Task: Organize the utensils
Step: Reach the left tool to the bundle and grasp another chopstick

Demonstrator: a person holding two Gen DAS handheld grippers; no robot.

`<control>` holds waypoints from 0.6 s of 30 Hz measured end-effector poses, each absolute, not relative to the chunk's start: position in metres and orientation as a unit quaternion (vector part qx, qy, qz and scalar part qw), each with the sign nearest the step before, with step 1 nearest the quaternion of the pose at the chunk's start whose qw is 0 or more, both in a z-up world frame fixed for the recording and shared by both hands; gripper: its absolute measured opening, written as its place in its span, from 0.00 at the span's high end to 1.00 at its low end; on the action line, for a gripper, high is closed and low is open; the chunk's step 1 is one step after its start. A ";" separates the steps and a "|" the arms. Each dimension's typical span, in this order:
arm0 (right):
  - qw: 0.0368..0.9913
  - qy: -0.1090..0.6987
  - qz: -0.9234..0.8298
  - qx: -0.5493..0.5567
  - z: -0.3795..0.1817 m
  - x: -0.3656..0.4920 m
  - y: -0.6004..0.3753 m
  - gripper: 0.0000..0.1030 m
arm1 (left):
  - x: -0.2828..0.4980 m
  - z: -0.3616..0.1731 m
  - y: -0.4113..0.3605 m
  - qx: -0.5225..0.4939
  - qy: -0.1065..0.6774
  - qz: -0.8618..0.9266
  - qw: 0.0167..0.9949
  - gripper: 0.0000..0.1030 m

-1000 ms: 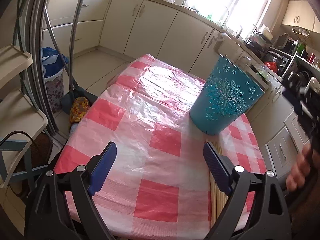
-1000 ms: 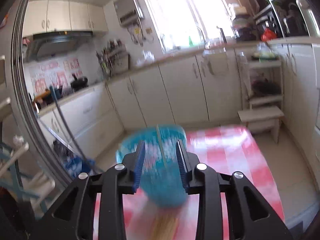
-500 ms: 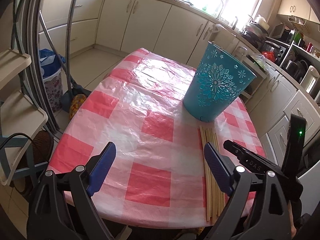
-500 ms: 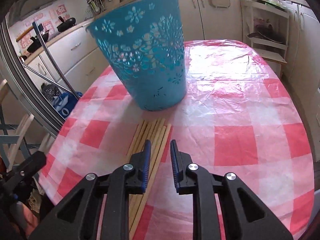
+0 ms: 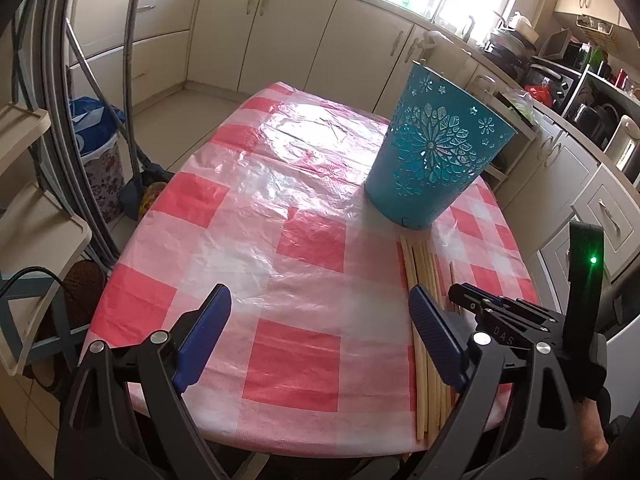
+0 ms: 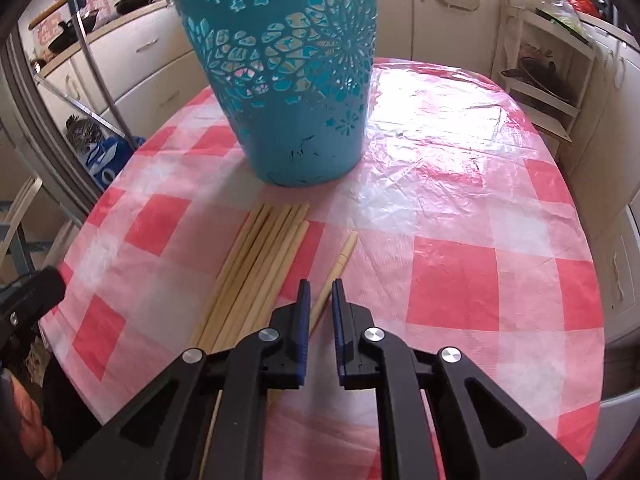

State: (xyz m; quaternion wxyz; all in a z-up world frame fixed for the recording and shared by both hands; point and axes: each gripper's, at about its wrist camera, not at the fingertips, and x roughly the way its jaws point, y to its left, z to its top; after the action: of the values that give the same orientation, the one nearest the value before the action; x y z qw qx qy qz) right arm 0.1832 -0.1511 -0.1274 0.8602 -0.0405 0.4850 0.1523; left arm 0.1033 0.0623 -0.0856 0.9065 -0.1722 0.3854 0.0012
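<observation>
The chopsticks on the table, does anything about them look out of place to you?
One chopstick lies apart from the tidy bundle, angled between the right gripper fingers. The blue bucket has scuffed paint near its base.

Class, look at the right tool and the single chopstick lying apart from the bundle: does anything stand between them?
Nothing visible does. The right tool sits right over the lone chopstick, its jaws narrowly apart either side. The chopstick bundle lies to its left, and the teal bucket stands beyond.
</observation>
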 end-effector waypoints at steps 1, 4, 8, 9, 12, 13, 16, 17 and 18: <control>0.855 0.490 0.158 -0.053 -0.126 0.184 -0.151 0.89 | 0.109 -0.086 0.058 -0.165 0.394 0.002 0.904 0.16; 0.853 0.492 0.161 -0.069 -0.124 0.183 -0.160 0.89 | 0.128 -0.087 0.040 -0.132 0.408 -0.010 0.904 0.16; 0.857 0.488 0.161 -0.035 -0.125 0.184 -0.179 0.89 | 0.158 -0.098 0.014 -0.082 0.434 -0.012 0.897 0.16; 0.858 0.486 0.163 -0.030 -0.125 0.184 -0.181 0.89 | 0.164 -0.101 0.009 -0.073 0.439 -0.009 0.896 0.16; 0.860 0.481 0.170 -0.023 -0.125 0.181 -0.185 0.89 | 0.178 -0.109 0.003 -0.062 0.450 0.002 0.891 0.16; 0.860 0.480 0.172 -0.020 -0.125 0.181 -0.186 0.89 | 0.182 -0.111 0.001 -0.061 0.454 0.004 0.889 0.16; 0.859 0.480 0.180 -0.008 -0.124 0.181 -0.191 0.89 | 0.189 -0.115 -0.003 -0.050 0.460 0.010 0.887 0.16; 0.858 0.480 0.182 -0.004 -0.124 0.182 -0.191 0.89 | 0.191 -0.116 -0.004 -0.048 0.462 0.010 0.886 0.16; 0.857 0.481 0.184 -0.001 -0.124 0.182 -0.191 0.89 | 0.193 -0.117 -0.005 -0.046 0.463 0.011 0.885 0.16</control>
State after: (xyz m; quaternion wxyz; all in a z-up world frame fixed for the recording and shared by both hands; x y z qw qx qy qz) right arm 0.1823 -0.1911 -0.1242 0.8574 -0.0005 0.4807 0.1839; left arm 0.1927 -0.0050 -0.1175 0.8850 -0.0455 0.4631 0.0109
